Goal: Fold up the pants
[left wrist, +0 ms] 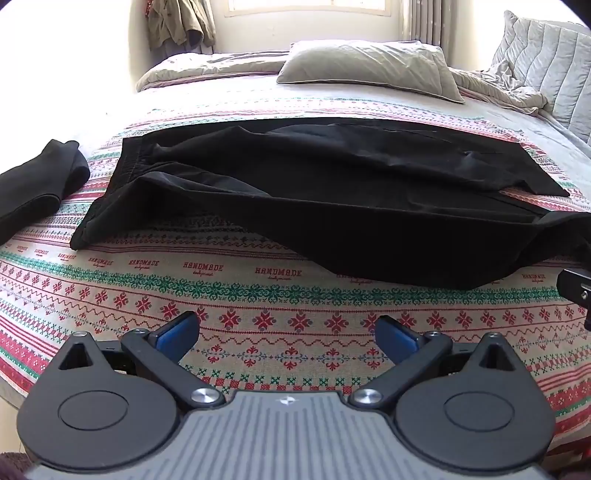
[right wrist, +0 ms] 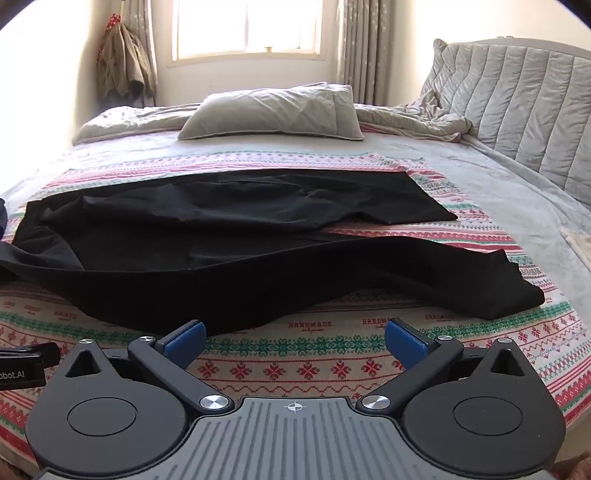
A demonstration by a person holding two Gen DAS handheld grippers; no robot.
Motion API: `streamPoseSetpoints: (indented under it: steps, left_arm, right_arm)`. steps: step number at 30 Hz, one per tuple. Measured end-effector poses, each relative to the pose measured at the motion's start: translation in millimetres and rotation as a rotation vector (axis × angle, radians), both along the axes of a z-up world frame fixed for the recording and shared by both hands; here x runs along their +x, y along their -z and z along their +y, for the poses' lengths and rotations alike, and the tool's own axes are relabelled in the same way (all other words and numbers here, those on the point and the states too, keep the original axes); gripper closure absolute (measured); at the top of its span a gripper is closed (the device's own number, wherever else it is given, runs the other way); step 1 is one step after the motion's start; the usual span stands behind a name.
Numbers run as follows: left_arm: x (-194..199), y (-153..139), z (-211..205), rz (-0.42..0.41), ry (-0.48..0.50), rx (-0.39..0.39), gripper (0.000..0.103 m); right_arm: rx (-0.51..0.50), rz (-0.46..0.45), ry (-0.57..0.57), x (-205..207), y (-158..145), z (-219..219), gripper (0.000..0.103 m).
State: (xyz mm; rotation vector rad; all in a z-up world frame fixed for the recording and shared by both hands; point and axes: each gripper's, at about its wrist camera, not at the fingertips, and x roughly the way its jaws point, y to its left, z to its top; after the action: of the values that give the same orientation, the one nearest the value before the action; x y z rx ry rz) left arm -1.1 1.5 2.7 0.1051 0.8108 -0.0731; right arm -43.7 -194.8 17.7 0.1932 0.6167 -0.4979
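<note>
While the pants (left wrist: 314,206) lie unfolded on the bed (left wrist: 258,295), I hold both claws wide, empty; every fold remains.

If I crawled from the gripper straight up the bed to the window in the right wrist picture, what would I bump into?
right gripper → patterned blanket → black pants → grey pillow → window

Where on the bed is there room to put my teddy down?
Bare spots: the patterned cloth strip in front of the black pants, and the plain grey sheet between pants and quilted headboard. Crowded: the middle, and by the grey pillow.
</note>
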Motion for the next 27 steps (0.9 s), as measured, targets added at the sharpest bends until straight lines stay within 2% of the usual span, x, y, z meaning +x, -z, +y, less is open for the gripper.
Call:
streamPoseSetpoints:
  steps: [27]
  left_arm:
    - [-0.6, -1.8, 0.3, 0.005, -0.004, -0.012, 0.000]
  right_arm:
    - [0.001, 0.015, -0.004, 3.3, 2.4, 6.6, 0.000]
